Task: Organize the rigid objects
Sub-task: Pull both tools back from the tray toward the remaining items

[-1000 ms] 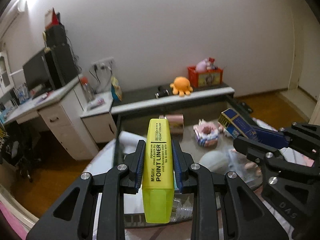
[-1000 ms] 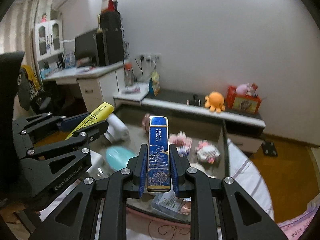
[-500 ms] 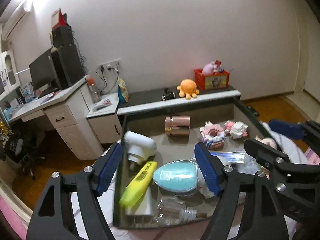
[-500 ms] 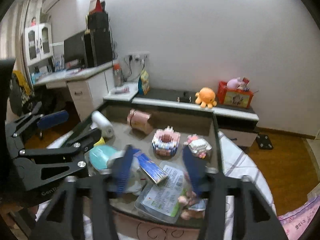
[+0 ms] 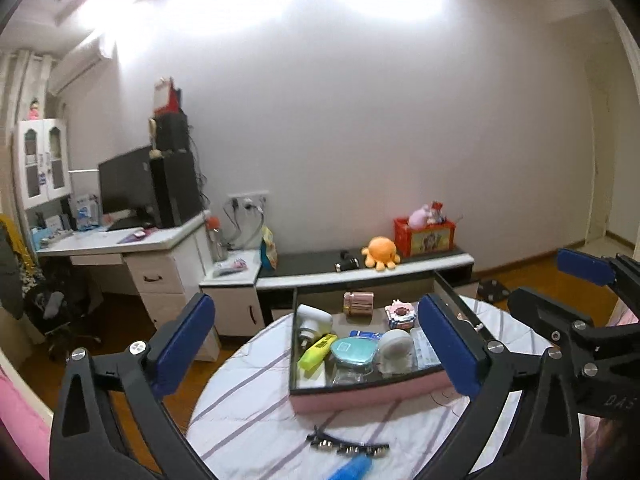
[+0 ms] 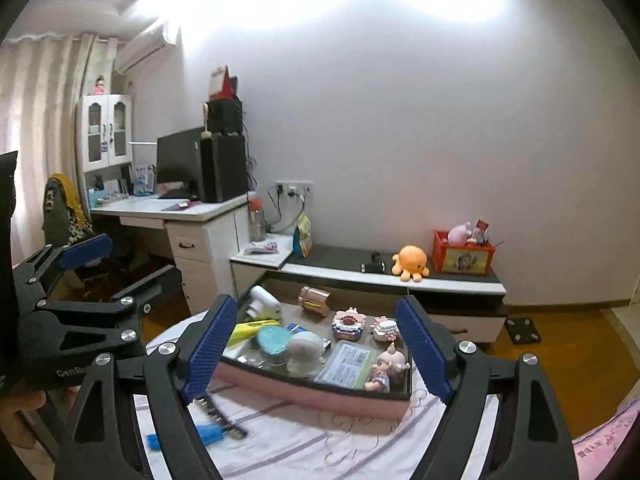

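Both the left gripper (image 5: 326, 340) and right gripper (image 6: 316, 354) have just spread their jaws apart and hold nothing, with the yellow highlighter (image 5: 317, 351) and blue box (image 5: 367, 334) lying in the pink tray (image 5: 360, 398), while a bit strip (image 5: 348, 444) and blue tool (image 5: 352, 469) wait on the table (image 5: 248, 412).

An orange octopus plush (image 6: 411, 261) sits beside a red box (image 6: 465, 257).

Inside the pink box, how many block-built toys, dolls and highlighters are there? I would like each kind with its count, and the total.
Block-built toys: 2
Dolls: 1
Highlighters: 1
Total: 4
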`<state>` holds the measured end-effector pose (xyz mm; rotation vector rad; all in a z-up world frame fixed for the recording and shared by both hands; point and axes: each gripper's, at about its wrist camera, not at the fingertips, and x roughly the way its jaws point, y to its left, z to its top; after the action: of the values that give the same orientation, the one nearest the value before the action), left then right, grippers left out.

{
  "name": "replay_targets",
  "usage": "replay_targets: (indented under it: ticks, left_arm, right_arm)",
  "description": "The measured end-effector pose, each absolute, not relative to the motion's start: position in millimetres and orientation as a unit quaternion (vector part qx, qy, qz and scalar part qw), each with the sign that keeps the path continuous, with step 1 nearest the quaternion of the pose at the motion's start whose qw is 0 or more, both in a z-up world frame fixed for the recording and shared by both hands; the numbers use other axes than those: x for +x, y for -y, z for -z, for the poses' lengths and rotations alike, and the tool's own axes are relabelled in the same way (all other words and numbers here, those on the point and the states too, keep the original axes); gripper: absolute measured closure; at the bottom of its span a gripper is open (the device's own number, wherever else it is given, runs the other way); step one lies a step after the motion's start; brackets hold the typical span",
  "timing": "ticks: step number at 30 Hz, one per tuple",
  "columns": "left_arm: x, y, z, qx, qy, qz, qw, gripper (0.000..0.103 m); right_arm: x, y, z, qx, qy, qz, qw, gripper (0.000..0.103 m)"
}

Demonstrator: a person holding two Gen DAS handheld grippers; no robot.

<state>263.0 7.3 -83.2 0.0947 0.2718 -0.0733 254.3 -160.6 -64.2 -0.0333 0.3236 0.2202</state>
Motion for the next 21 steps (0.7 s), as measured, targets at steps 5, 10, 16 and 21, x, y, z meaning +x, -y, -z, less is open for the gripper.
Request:
replay_targets:
  ticks: [5,10,16,21]
  left_arm:
    - [213.2,-17.8,86.8,0.039,-0.124,0.029,0.991,0.000]
    - [179.7,-20.1,91.1,0.035,-0.119,0.023,0.992,0.000]
    - [164.0,-18.5,86.1,0.037,-0.111,0.021,0.993,0.000]
    - [158.8,-15.1,84.7,0.040,-0.108,0.023,0.993,0.000]
  right_arm:
    - [216.8,155.7,63.8,-0.017,-0.149,-0.114,0.982,0.017]
    - [189.6,153.9,67.8,-0.009,-0.147,-0.112,0.983,0.017]
    - [167.9,151.2,61.7,-0.011,-0.135,-0.104,0.985,0.017]
    - [154.4,152.5,60.1,-0.016,-0.126,-0.093,0.988,0.016]
